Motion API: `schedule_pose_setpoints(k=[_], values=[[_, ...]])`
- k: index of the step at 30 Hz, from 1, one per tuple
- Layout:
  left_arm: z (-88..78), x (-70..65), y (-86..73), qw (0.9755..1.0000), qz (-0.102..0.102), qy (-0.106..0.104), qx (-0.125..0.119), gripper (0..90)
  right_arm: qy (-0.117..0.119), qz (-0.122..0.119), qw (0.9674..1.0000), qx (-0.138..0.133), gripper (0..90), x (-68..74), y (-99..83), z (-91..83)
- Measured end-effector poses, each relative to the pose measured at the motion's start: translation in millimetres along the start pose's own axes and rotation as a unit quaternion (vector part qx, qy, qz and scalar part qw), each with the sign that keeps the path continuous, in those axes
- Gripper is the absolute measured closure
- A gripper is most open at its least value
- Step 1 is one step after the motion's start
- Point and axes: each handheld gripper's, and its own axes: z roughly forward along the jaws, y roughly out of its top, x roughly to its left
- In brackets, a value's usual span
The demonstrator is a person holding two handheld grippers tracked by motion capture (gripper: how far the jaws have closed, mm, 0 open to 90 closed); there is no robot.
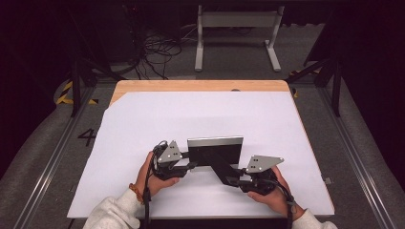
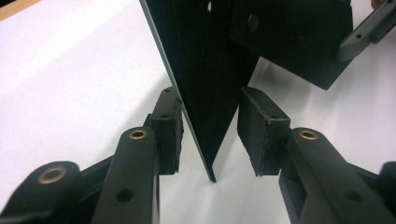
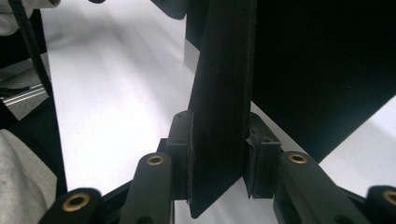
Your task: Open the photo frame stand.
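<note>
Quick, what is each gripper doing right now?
Left gripper: open, straddling the black panel's edge.
Right gripper: closed on its black stand flap.

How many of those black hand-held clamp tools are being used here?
2. The left gripper sits in the person's left hand at the frame's left edge; the right gripper sits in the right hand, clamped on the frame's black stand.

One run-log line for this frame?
stage: handling black frame | left gripper: open around its edge | right gripper: shut on its stand flap
</note>
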Motion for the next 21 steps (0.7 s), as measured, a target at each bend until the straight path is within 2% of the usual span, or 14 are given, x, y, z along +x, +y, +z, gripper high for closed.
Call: schedule_pose_setpoints(k=[3, 7, 14, 17, 21], values=[[1.4, -1.0, -0.9, 1.0, 0.005, 0.001, 0.004, 60.7, -0.002, -0.004, 1.0, 0.002, 69.6, 0.9, 0.3, -0.4], [9.7, -2.6, -5.8, 0.9993, 0.017, -0.004, 0.032, 60.6, -0.002, -0.006, 1.0, 0.005, 71.6, 1.4, 0.4, -0.8], [22.0, -7.3, -10.9, 0.9975, 0.036, 0.001, 0.061, 61.3, -0.003, -0.015, 0.9998, 0.013, 74.1, 4.2, -2.6, -0.9], [25.4, -8.3, -11.3, 0.9972, 0.039, 0.003, 0.064, 63.2, -0.003, -0.019, 0.9997, 0.016, 74.8, 5.3, -3.8, -0.7], [27.7, -6.6, -12.0, 0.9976, 0.03, 0.005, 0.062, 66.0, -0.004, -0.02, 0.9997, 0.015, 74.7, 5.2, -3.9, -0.6]])
